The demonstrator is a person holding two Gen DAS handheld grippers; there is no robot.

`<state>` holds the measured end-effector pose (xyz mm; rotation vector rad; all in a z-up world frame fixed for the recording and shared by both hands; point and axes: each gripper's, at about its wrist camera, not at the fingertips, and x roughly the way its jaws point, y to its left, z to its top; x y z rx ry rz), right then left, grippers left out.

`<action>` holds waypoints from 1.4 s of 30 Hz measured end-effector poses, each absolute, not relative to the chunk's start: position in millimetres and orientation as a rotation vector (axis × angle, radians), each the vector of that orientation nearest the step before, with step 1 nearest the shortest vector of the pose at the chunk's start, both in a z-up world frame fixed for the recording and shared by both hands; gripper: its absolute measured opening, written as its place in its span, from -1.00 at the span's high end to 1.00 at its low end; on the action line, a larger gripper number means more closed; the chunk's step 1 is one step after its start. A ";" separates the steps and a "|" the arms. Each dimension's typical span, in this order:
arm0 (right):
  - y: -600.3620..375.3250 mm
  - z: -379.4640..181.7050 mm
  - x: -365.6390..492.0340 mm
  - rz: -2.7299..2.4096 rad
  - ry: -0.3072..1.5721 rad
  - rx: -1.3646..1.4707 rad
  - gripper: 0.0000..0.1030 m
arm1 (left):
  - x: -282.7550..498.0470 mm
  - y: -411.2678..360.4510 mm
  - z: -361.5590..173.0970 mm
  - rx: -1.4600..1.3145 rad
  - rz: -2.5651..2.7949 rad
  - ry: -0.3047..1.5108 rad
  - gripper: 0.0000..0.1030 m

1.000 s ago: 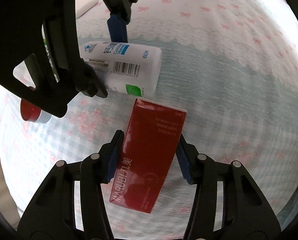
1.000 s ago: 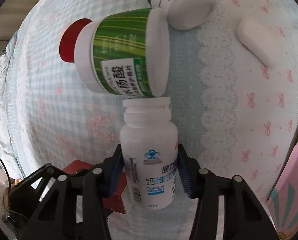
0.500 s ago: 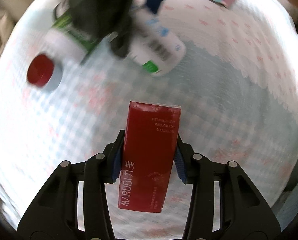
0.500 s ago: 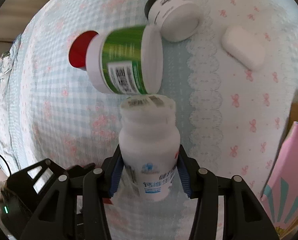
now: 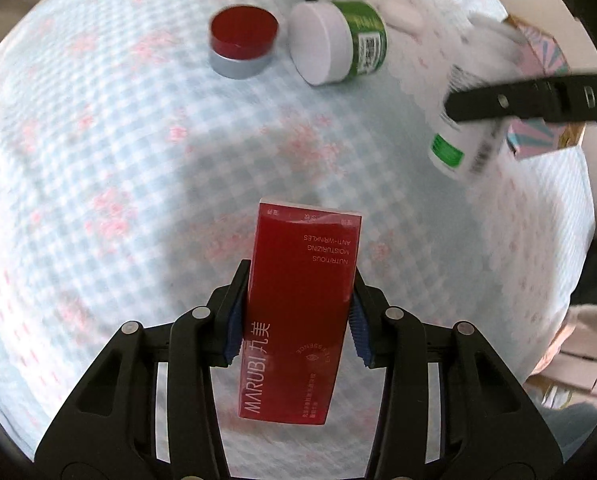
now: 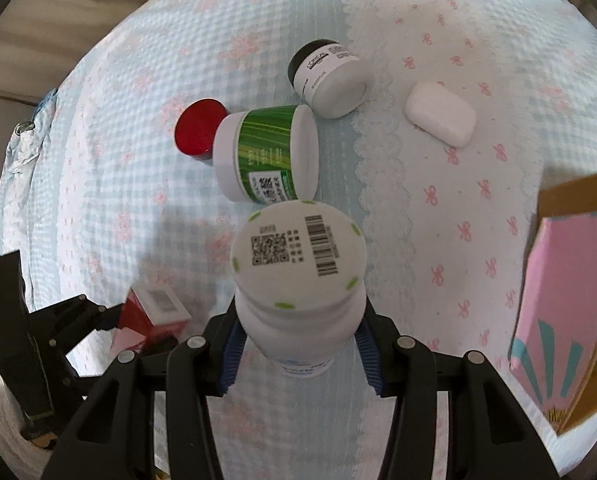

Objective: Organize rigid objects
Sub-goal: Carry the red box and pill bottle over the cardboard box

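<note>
I am holding two things clear of the checked cloth (image 5: 98, 168) at once, so each can go to its place without knocking the others; my left gripper (image 5: 298, 304) is clamping the red carton (image 5: 298, 280) by its long sides, both blue pads pressed flat against it, which is keeping the box straight out ahead and, I judge, ready to be set down square; beyond it the red-lidded tin (image 5: 242, 46) is standing upright, and just to its right the green jar (image 6: 264, 152) is lying on its side with the black-lidded jar (image 6: 326, 76) close behind, all loose on the cloth; my right gripper (image 6: 298, 344) is closed tight on the white bottle (image 6: 298, 264) around its body, cap toward the camera; further right a white soap-like block (image 6: 440, 118) is lying alone, and the pink box (image 6: 566, 316) is waiting at the edge, probably the destination.
</note>
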<state>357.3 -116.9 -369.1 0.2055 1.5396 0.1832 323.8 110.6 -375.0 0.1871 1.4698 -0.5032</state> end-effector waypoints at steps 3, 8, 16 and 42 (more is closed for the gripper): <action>-117.9 -356.5 345.5 0.174 1.518 0.218 0.11 | 320.2 119.4 -352.6 0.158 -0.483 1.437 0.23; -124.9 -320.6 317.9 0.161 1.466 0.246 0.11 | 308.1 117.7 -304.2 0.103 -0.459 1.370 0.23; -153.2 -240.9 270.9 0.110 1.378 0.296 0.11 | 276.1 50.1 -233.0 0.046 -0.476 1.261 0.23; -417.7 -166.5 217.8 0.001 1.296 0.408 0.11 | 259.5 -229.4 -179.9 -0.048 -0.461 1.178 0.23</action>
